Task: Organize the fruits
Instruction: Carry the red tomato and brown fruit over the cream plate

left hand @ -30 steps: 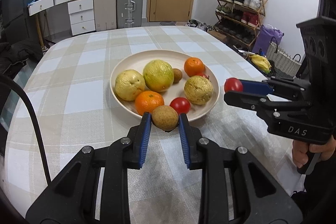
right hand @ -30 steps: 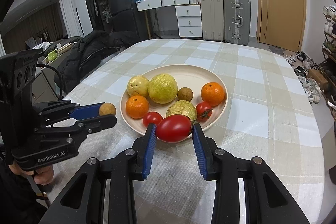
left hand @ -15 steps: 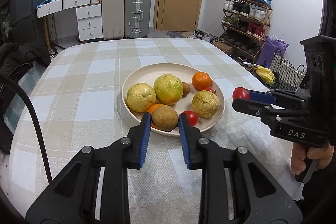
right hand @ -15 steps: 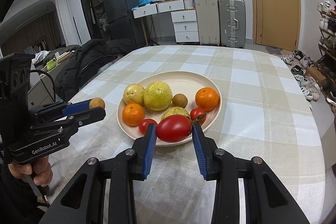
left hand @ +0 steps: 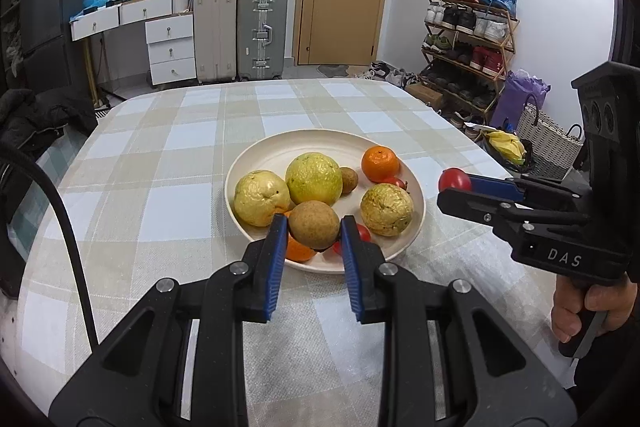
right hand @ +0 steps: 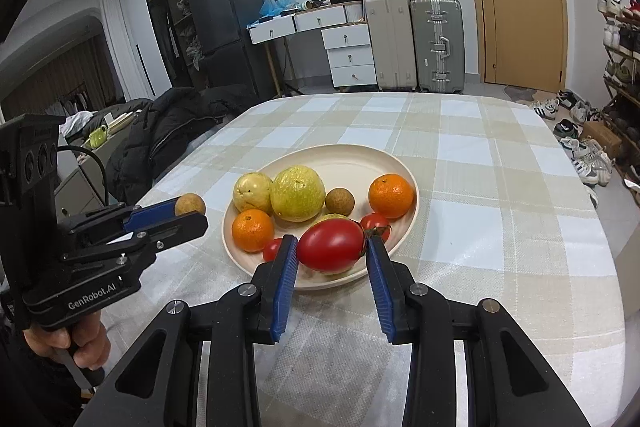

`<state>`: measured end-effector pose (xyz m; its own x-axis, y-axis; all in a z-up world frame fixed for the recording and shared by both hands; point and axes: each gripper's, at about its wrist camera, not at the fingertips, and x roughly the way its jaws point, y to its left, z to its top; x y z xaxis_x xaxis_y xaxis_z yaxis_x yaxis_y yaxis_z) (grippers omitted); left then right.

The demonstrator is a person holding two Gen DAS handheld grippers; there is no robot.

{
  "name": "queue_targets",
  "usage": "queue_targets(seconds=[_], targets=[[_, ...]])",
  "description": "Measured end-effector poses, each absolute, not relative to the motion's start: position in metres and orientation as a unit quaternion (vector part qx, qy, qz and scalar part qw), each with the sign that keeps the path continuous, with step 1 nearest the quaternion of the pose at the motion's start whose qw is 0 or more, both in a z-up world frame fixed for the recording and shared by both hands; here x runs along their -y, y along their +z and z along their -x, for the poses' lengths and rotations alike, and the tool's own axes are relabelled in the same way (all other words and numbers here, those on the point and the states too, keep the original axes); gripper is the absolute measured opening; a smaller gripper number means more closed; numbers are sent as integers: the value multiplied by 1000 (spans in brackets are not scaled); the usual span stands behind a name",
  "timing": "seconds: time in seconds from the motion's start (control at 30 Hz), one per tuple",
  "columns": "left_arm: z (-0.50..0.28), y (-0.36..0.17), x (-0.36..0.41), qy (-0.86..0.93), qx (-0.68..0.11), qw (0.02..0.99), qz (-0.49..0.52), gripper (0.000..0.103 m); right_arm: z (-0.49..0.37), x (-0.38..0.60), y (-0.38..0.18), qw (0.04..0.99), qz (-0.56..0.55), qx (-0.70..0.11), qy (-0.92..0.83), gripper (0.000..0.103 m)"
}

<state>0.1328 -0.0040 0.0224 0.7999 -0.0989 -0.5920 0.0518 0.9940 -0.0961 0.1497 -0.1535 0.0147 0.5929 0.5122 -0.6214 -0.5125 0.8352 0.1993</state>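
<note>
A cream plate on the checked table holds three yellow-green guavas, two oranges, a small brown fruit and small tomatoes. My left gripper is shut on a brown round fruit and holds it above the plate's near rim; it also shows in the right wrist view. My right gripper is shut on a red tomato above the plate's near edge; it shows at the right in the left wrist view.
The checked tablecloth covers the table. Behind stand suitcases, white drawers, a door and a shoe rack. A dark jacket lies at the table's left edge.
Both grippers have risen and drawn back slightly from the plate, each still holding its fruit. The plate now sits further away in both views.
</note>
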Motion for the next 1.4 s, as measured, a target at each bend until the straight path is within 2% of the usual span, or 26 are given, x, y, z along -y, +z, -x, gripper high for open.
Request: queue_targets(seconds=[0.77,1.4], targets=[[-162,17,18,-34,-321,946,23,24,-173,151,34,895,-2,-341,288,36],[-187,2,21,-38,-340,940,18,24,-200,140,26,885,-16,-362,291,36]])
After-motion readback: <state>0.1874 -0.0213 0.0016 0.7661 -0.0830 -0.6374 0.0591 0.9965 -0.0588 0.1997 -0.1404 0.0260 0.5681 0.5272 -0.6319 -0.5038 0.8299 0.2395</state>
